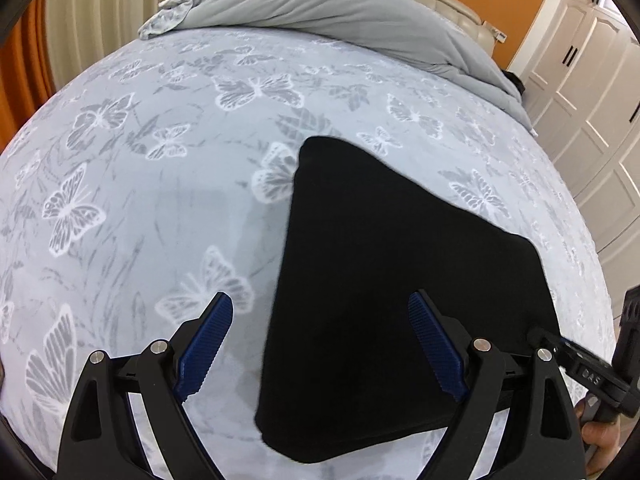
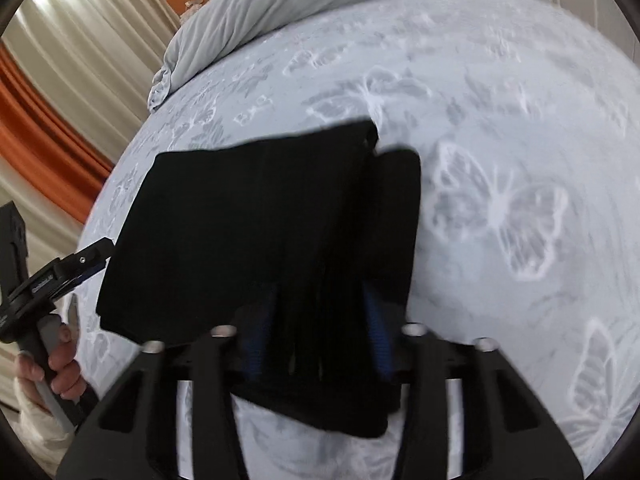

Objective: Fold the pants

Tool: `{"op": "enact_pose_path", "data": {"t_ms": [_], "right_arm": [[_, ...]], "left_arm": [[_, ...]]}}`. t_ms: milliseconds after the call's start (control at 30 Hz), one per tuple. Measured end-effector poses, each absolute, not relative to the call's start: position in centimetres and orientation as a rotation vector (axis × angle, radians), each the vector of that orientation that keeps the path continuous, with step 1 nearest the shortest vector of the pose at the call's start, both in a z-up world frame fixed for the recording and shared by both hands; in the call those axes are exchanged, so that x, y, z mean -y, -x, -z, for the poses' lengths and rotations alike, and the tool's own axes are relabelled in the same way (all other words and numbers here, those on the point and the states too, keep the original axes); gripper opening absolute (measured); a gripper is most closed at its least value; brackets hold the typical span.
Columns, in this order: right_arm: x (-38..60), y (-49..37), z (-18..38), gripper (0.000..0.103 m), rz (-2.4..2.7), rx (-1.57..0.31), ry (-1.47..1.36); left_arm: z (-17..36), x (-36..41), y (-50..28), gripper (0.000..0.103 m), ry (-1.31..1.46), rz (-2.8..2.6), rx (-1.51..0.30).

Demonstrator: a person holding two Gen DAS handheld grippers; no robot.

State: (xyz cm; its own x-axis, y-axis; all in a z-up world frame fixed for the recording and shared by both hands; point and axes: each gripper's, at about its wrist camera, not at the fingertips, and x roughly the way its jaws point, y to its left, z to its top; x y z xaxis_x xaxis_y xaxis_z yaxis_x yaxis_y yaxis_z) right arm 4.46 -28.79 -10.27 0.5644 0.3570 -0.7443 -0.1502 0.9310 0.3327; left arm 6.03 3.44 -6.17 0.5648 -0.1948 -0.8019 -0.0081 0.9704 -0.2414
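The black pants lie folded into a compact stack on the butterfly-print bedspread. My left gripper is open and empty, hovering over the stack's left edge. My right gripper is shut on the near right end of the pants, with thick folded layers bunched between its blue pads. In the left wrist view the right gripper shows at the stack's right edge. In the right wrist view the left gripper shows at the stack's left edge.
A rolled grey duvet lies across the far end of the bed. White wardrobe doors stand to the right. Cream and orange curtains hang to the left. The bed's edge curves close to both hands.
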Motion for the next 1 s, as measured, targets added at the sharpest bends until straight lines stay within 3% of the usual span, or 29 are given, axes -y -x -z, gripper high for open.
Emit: {"op": "enact_pose_path", "data": {"t_ms": [33,100,133,200,300,333,400,500,533,733,767,800,867,933,1000], "right_arm": [[28.4,-3.5,8.3,0.009,-0.324,-0.871,-0.224],[28.4,-2.2,6.4,0.005,-0.329,-0.823,-0.193],[28.7,-2.1,7.0,0.007,-0.283,-0.834,-0.157],[29.5,-3.0,9.8,0.027,-0.161,-0.932,-0.106],[31.3,-3.1,11.5,0.028,-0.151,-1.007,-0.217],[31.6,-2.8,11.2,0.033,-0.171,-1.002,-0.25],[32.0,-2.1,10.4,0.065,-0.145,-0.963,-0.266],[32.1,-1.6,10.0,0.093,-0.194,-0.922,-0.333],[32.3,-1.9,10.5,0.093,-0.214,-0.937,-0.375],[32.4,-4.8,15.4,0.094,-0.347,-1.118,-0.736],[32.4,-4.8,15.8,0.084,-0.362,-1.103,-0.754],[32.1,-4.8,15.8,0.049,-0.365,-1.096,-0.725],[31.9,-4.5,15.0,0.038,-0.375,-1.088,-0.712],[31.8,-3.0,12.2,0.034,-0.429,-1.033,-0.688],[31.6,-1.5,10.6,0.033,-0.492,-1.012,-0.686]], "left_arm": [[5.9,-3.5,-5.9,0.087,0.239,0.12,-0.957],[5.4,-3.6,-5.5,0.087,0.258,0.144,-0.938],[5.2,-3.6,-5.3,0.087,0.255,0.156,-0.927],[6.1,-3.2,-5.6,0.087,0.201,0.137,-0.951],[8.4,-3.5,-6.5,0.087,0.214,0.137,-1.059],[9.2,-4.0,-6.7,0.087,0.26,0.138,-1.1],[10.5,-5.0,-6.9,0.087,0.344,0.142,-1.156],[11.4,-6.0,-7.1,0.088,0.432,0.17,-1.186],[11.6,-6.1,-7.1,0.092,0.447,0.175,-1.191],[12.2,-5.4,-7.6,0.09,0.456,0.218,-1.174],[12.4,-5.3,-7.6,0.083,0.466,0.237,-1.162],[12.3,-5.2,-7.6,0.074,0.469,0.251,-1.147],[11.8,-5.3,-7.3,0.041,0.481,0.283,-1.133],[10.7,-6.4,-6.5,0.033,0.547,0.323,-1.128],[9.2,-7.6,-4.7,0.032,0.597,0.361,-1.141]]}}
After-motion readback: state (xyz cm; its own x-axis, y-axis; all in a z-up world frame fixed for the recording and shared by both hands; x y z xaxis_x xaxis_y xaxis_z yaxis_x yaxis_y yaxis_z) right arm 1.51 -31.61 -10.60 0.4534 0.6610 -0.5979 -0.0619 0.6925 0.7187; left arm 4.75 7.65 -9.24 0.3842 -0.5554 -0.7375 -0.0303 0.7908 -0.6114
